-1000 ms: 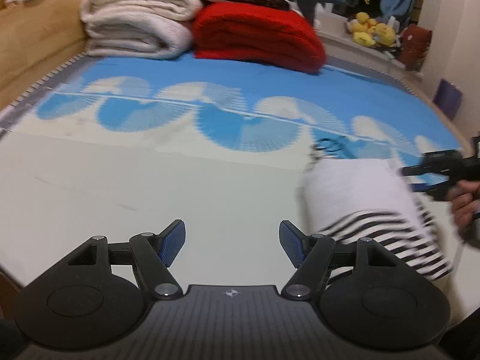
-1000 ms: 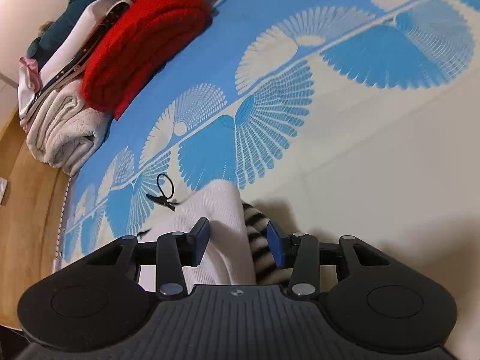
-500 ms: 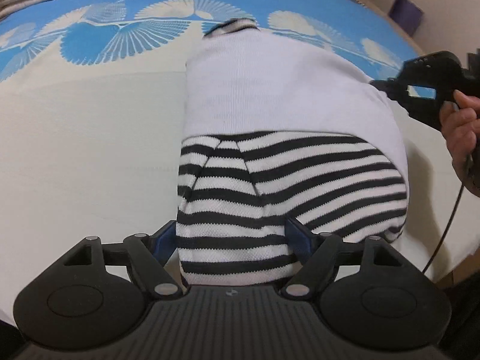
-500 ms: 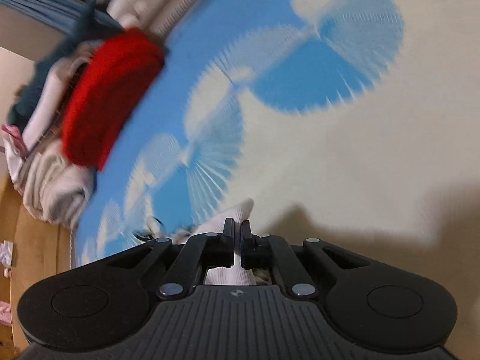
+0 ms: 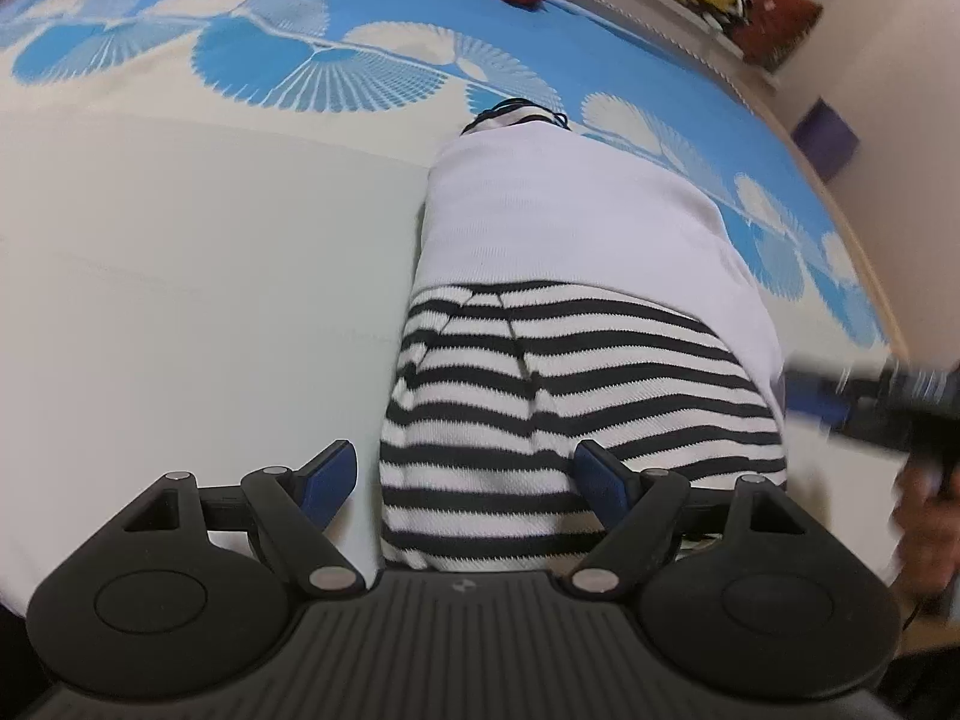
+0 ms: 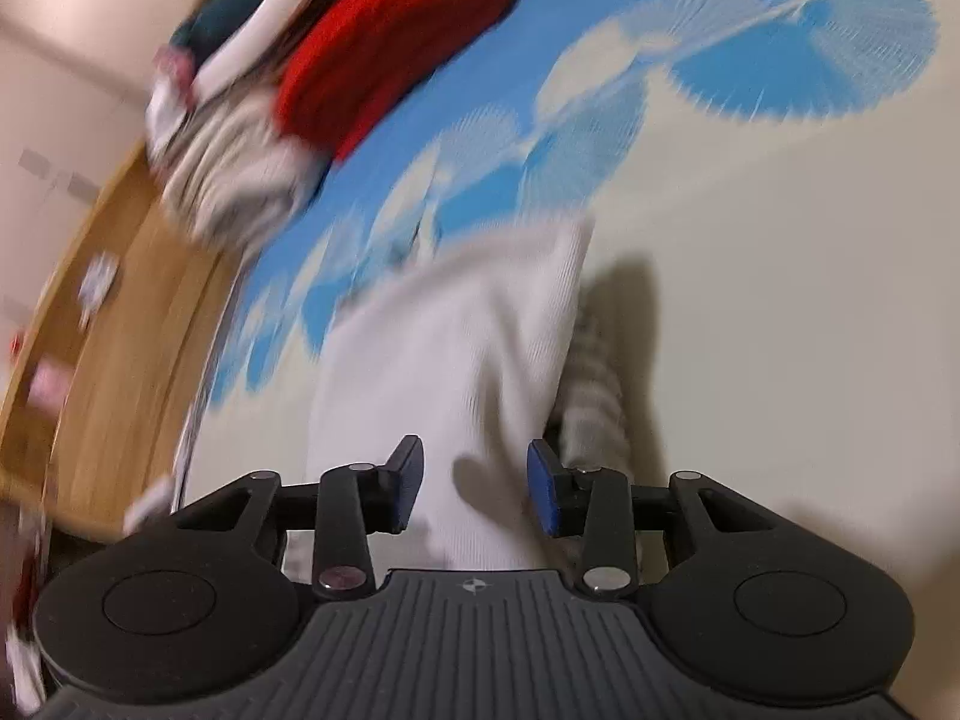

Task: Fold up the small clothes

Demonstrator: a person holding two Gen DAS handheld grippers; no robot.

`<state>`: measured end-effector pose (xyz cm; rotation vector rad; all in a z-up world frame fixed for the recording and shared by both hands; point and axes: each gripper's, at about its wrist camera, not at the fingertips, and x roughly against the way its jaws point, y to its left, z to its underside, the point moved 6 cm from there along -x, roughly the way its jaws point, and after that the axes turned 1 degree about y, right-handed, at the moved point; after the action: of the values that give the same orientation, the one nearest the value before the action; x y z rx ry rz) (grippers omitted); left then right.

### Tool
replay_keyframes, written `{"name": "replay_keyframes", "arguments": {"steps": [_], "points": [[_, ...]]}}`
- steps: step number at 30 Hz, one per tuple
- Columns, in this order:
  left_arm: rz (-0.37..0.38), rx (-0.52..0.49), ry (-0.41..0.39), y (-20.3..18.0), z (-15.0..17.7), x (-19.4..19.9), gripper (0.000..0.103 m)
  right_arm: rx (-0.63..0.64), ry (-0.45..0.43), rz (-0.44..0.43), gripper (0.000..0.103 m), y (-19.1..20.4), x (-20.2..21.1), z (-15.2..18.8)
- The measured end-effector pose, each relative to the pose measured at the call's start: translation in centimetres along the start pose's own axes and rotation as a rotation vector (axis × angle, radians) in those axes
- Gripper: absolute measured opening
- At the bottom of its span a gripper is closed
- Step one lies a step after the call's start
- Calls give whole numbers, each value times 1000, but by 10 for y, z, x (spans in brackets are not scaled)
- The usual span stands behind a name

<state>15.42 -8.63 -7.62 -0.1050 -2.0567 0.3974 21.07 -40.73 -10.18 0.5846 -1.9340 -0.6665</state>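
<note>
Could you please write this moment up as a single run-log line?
stage: mid-fold | garment: white-and-striped, folded, on bedspread | left gripper: open, jaws straddle striped end | right gripper: jaws opening over white part

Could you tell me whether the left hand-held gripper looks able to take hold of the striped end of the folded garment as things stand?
Probably yes: the left hand-held gripper stands open astride the striped end, with nothing lying between its pads and the cloth.
</note>
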Motion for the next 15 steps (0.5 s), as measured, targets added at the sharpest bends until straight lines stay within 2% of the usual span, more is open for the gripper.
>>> {"name": "replay_keyframes", "arguments": {"steps": [2,5,6,7,8,9,10,12,13,14,15], "points": [[7,5,-4,-1,2,0,84,9,27,45,43,-6,-3,17],[5,0,-3,-1,2,0,84,2,65,-22,42,-6,-2,37],[5,-1,-3,-1,1,0,84,37,73,-33,38,-3,2,43],[7,-1,-3,-2,0,1,84,67,76,-35,20,-1,5,48],[9,1,-6,-2,-1,2,84,85,79,-38,8,1,10,51],[13,3,-10,-3,-3,4,84,89,56,-51,3,4,19,49],[24,4,-18,-5,-4,7,84,73,-4,-99,3,8,37,42],[47,0,-34,-9,-6,12,84,-2,-129,-269,3,14,79,26],[51,-10,-38,-10,-5,12,84,-5,-154,-302,2,16,94,23],[38,-33,-36,-11,-2,9,84,10,-136,-278,2,14,97,26],[6,-70,-21,-11,2,2,84,36,-69,-183,2,6,88,34]]}}
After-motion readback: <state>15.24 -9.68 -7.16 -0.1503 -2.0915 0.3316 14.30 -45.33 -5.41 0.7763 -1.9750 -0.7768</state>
